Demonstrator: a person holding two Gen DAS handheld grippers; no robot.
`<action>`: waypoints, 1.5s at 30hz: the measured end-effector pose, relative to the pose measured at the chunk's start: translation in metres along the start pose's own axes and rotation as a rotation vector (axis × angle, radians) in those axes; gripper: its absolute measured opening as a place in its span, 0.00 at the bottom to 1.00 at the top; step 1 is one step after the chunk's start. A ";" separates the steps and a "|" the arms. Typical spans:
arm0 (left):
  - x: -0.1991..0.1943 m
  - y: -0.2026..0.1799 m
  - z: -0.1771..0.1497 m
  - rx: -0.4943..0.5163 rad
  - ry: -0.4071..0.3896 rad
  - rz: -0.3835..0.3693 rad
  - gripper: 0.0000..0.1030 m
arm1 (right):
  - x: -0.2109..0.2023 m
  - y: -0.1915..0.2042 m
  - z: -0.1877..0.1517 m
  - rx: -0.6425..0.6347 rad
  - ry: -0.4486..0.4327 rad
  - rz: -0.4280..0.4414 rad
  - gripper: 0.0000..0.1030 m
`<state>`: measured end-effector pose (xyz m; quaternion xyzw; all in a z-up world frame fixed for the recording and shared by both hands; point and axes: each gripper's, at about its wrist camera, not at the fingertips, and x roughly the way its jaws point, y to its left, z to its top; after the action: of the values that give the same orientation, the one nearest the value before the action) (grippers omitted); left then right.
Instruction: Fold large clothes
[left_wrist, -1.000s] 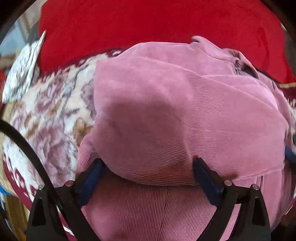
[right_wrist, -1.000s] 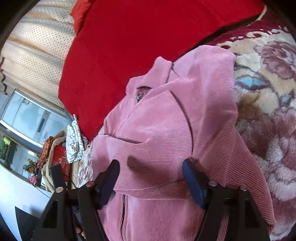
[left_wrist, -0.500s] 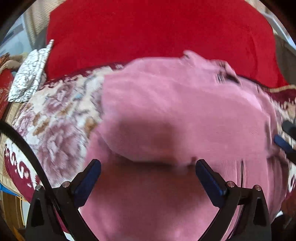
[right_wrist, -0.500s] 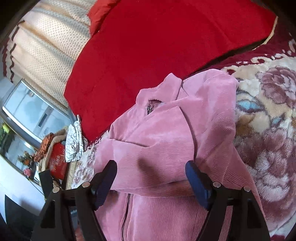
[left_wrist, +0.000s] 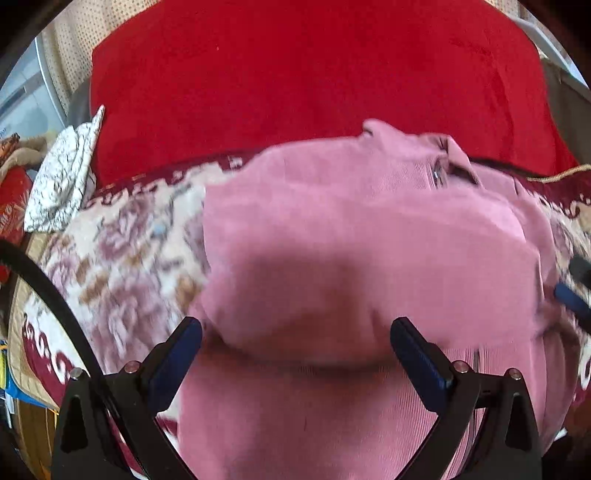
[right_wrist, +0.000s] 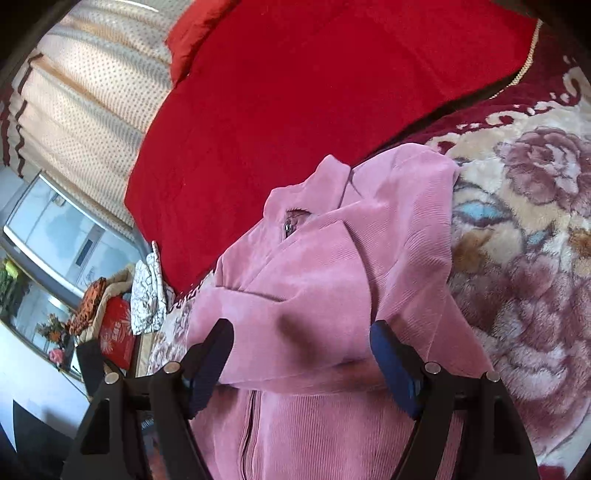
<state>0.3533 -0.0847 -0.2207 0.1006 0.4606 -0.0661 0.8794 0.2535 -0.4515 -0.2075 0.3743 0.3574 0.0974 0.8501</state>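
While the pink jacket (left_wrist: 369, 236) lies spread on the flowered blanket (left_wrist: 122, 251), both grippers hang over its lower part with nothing between their fingers. Seen from the left wrist, the left gripper (left_wrist: 295, 343) has its blue pads spread wide, one at each side of a rounded fold of sleeve cloth; the picture is blurred there, so I cannot tell whether the pads touch the cloth. Seen from the right wrist, the right gripper (right_wrist: 301, 345) is spread as well, above the folded sleeve that crosses the jacket's front, just over the zipper (right_wrist: 251, 424). The collar (right_wrist: 314, 192) points toward the red cushion (right_wrist: 314, 92) at the far edge of the blanket. A white patterned cloth (left_wrist: 64, 173) lies beside the cushion, well apart from the jacket.
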 end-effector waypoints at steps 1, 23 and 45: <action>0.006 0.001 0.006 0.002 0.006 0.013 0.98 | 0.001 -0.001 0.001 0.004 0.002 -0.003 0.77; -0.005 0.062 -0.054 -0.023 0.037 -0.022 1.00 | 0.023 0.000 -0.008 -0.057 0.118 -0.061 0.76; -0.030 0.132 -0.208 -0.074 0.161 -0.276 0.85 | -0.111 -0.036 -0.130 -0.246 0.117 -0.028 0.76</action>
<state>0.1985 0.0931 -0.2961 0.0088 0.5414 -0.1609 0.8252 0.0805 -0.4513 -0.2344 0.2559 0.3970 0.1501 0.8686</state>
